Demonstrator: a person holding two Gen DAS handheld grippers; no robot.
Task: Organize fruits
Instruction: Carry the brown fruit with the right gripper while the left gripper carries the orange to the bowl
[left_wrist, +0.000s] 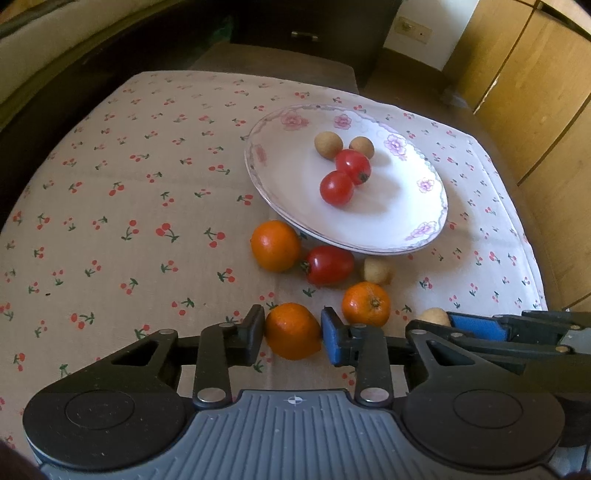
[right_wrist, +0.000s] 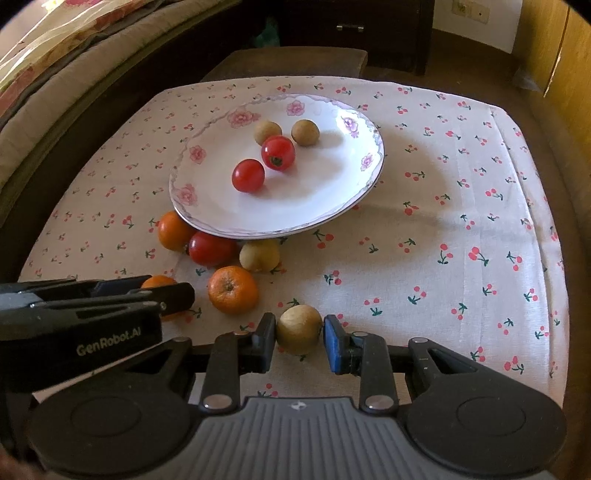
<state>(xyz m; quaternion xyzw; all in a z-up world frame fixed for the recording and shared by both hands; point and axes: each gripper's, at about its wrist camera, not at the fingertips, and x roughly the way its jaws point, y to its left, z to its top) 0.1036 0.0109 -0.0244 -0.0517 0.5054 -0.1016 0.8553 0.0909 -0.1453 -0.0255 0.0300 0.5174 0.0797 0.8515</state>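
Observation:
A white floral plate (left_wrist: 406, 225) (right_wrist: 207, 206) holds two red tomatoes (left_wrist: 337, 187) (right_wrist: 248, 175) and two small brown fruits (left_wrist: 328, 144) (right_wrist: 305, 132). In front of it on the cloth lie two oranges (left_wrist: 275, 246) (left_wrist: 366, 304), a red tomato (left_wrist: 328, 265) (right_wrist: 211, 248) and a brown fruit (left_wrist: 376, 271) (right_wrist: 259, 255). My left gripper (left_wrist: 293, 330) is shut on a third orange (left_wrist: 292, 331). My right gripper (right_wrist: 300, 338) has its jaws around a brown fruit (right_wrist: 298, 328); the left pad touches it and a thin gap shows at the right pad.
The table wears a cherry-print cloth (left_wrist: 110, 206) (right_wrist: 461, 221). A cushioned bench (right_wrist: 55, 74) runs along the left. Wooden cupboards (left_wrist: 535, 92) stand at the right, and a dark cabinet (left_wrist: 306, 29) at the back.

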